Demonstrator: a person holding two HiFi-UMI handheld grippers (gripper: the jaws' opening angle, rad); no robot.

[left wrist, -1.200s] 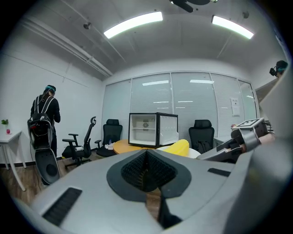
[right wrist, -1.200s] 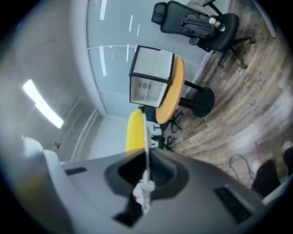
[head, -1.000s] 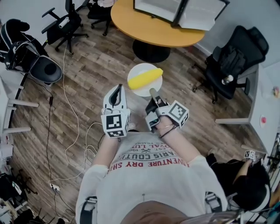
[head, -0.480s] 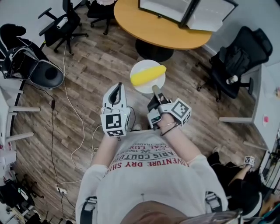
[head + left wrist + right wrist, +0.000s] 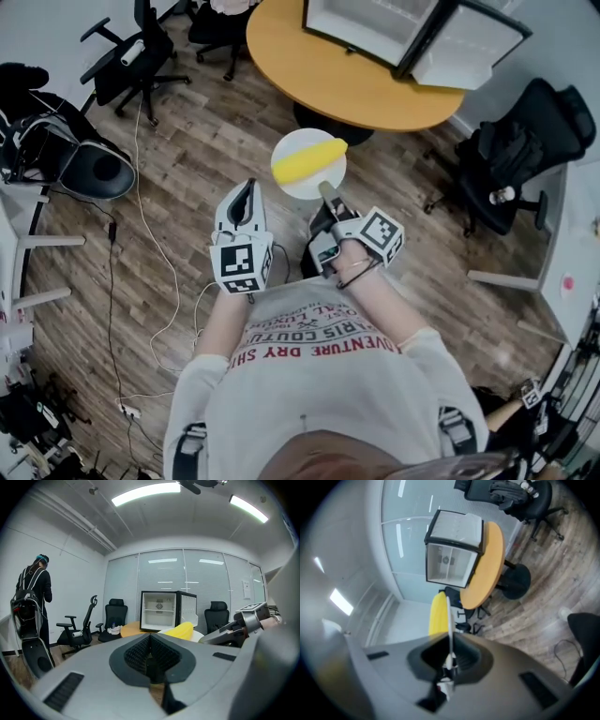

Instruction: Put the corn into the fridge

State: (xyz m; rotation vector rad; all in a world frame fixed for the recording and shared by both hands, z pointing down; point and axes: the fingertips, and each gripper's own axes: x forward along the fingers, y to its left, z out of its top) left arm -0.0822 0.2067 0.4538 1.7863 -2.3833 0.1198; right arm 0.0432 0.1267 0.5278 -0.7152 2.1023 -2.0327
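Head view has the person standing on the wood floor (image 5: 187,150), both grippers held out in front of the chest; the right gripper (image 5: 326,195) has its fingers clamped on the near rim of a white plate (image 5: 298,139); the corn (image 5: 307,161) lies across that plate, yellow, its length running left to right; plate and corn are carried in the air, just near of the round orange table (image 5: 319,84); on the far side of that table stands the fridge (image 5: 375,23), black outside and white inside, its door (image 5: 473,47) swung wide to the right; so the corn is on the plate, outside the fridge and well short of it. Right gripper view confirms the hold; the plate shows edge-on as a thin white line running straight down between the two jaws, corn on its left, the open fridge beyond. Now the left gripper (image 5: 246,190); it rides just left of the right one, apart from the plate; left gripper view shows its ribbed pads (image 5: 140,653) pressed together with nothing between them, the open fridge and the corn past them. Around the scene, a black office chair (image 5: 131,61) stands far left and another chair (image 5: 520,131) on the right; a second person (image 5: 33,597) with a backpack stands at the left of the left gripper view.
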